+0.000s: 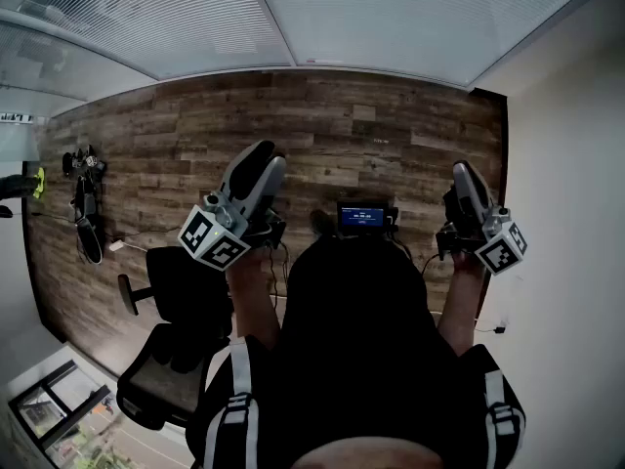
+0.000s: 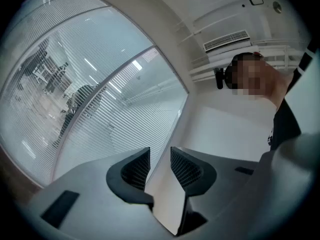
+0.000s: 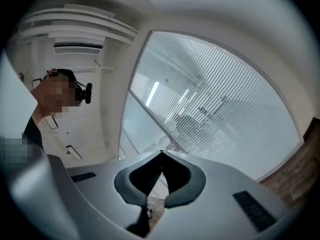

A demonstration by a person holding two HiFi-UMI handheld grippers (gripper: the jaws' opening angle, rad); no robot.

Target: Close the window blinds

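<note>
Person's dark torso (image 1: 361, 340) filled the lower head view. Window blinds (image 1: 391, 18) hung lowered over the glass ahead, well apart from both claws. Wood floor (image 1: 322, 135) lay below, black office chair (image 1: 171, 330) at left. Left gripper (image 2: 160, 166) jaws stood narrowly apart, holding nothing; right gripper (image 3: 161, 156) jaws were pressed together, holding nothing.

The head camera sits on top of the person (image 1: 376, 340) and looks almost straight down at the wood floor (image 1: 322, 125). It shows the window blinds (image 1: 410, 18) along its top edge, and the left gripper (image 1: 262, 161) and right gripper (image 1: 465, 176) are held up close under it. The camera on each gripper looks out over its own jaws from very near and tilts up toward the blinds and the white ceiling (image 2: 200, 9). All three views share the blinds, and both gripper views also catch the person off to one side.
</note>
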